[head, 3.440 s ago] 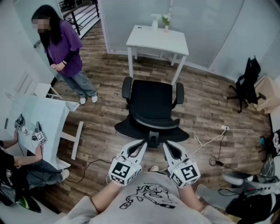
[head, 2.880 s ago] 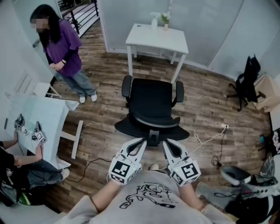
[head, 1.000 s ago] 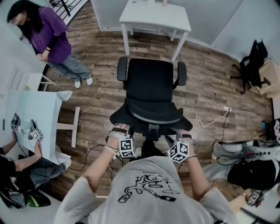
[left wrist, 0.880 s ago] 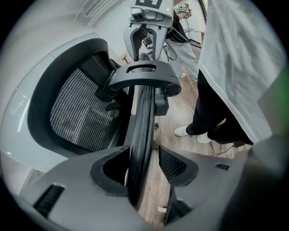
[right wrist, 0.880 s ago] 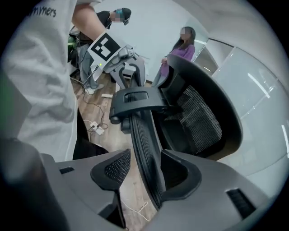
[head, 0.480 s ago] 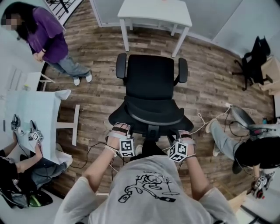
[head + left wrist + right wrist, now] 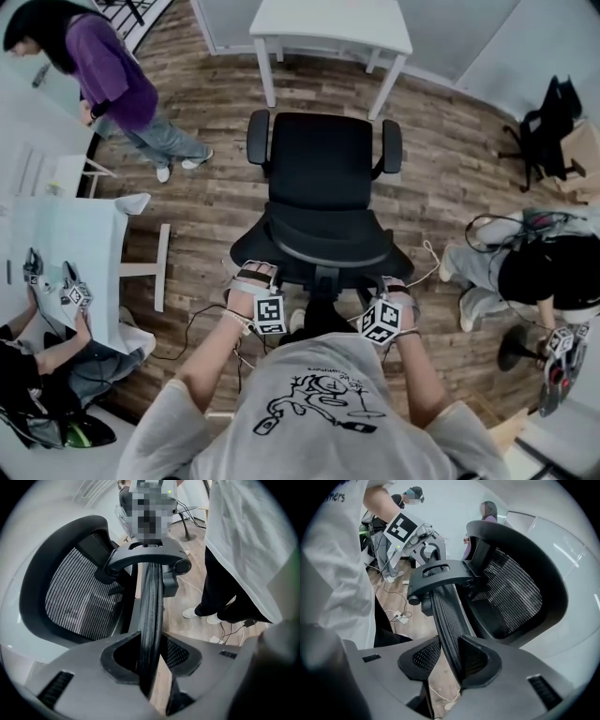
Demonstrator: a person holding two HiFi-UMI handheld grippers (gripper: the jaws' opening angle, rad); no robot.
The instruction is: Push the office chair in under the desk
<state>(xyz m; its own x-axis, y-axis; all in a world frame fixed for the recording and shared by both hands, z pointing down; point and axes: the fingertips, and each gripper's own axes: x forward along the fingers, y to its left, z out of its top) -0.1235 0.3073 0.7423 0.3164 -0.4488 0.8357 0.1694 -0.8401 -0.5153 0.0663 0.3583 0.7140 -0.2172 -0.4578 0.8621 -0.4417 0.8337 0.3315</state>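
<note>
Wood-plank flooring [image 7: 202, 202] covers the room, which we see steeply from above. We find the office chair [image 7: 323, 173] directly ahead of both grippers, its seat turned away from them toward the white desk [image 7: 328, 23]. A strip of bare floor lies between chair and desk, so the chair is not yet under the desk. Nearest the grippers is the mesh backrest [image 7: 323, 246], whose rim passes between each pair of jaws. The left gripper [image 7: 255, 277] takes the rim at its left end. Its jaws are closing, with the black rim edge-on between the pads and touching both. The right gripper [image 7: 394, 286] clasps the rim at the opposite end, its pads pressed against the mesh edge. Beyond the jaws, the two armrests [image 7: 258, 136] flank the seat.

Outward from the chair, cables [image 7: 202, 323] trail over the floor just left of the left gripper. Farther left stands a pale table [image 7: 66, 244], and well ahead and left of it a person in a purple top [image 7: 108, 70]. To the right of the right gripper, a second person [image 7: 544, 267] crouches low. Ahead of that person we see another black chair [image 7: 544, 122] near the wall.
</note>
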